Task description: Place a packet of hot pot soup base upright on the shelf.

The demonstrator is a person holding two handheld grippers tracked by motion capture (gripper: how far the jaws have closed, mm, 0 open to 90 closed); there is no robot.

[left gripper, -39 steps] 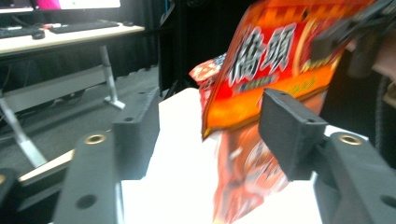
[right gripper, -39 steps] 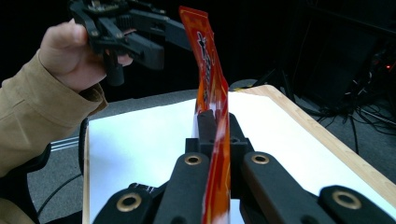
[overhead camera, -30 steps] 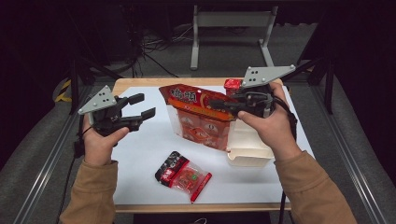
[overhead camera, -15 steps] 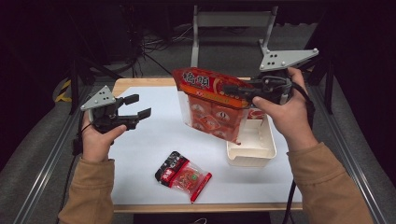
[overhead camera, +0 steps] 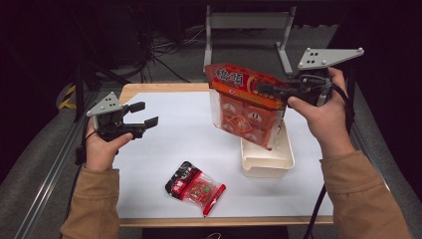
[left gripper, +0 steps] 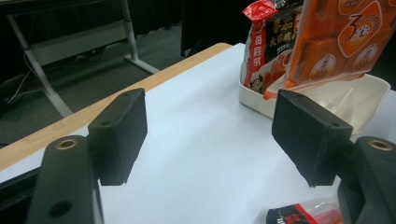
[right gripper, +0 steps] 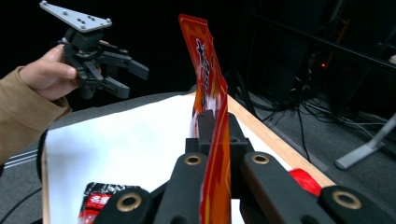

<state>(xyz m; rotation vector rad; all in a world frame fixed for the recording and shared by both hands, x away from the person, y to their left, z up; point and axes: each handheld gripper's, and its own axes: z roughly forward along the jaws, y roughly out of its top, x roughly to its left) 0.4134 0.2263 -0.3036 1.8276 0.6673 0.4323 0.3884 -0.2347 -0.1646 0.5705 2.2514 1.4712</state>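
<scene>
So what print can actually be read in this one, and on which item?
"3": in a white circle on the orange bag.
Large white characters on the orange bag's top band: too blurred to read.
Characters on the red-and-black packet in the white tub: not legible.
Small packet: too small.

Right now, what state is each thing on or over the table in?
Left tongs: open, nothing between them, jaws have just been opening.
Right tongs: shut on the orange bag's top edge.
Orange bag: lifted, hanging tilted over the tray.
White tray: on the table, holding another red packet upright.
Small red packet: lying flat, untouched.
</scene>
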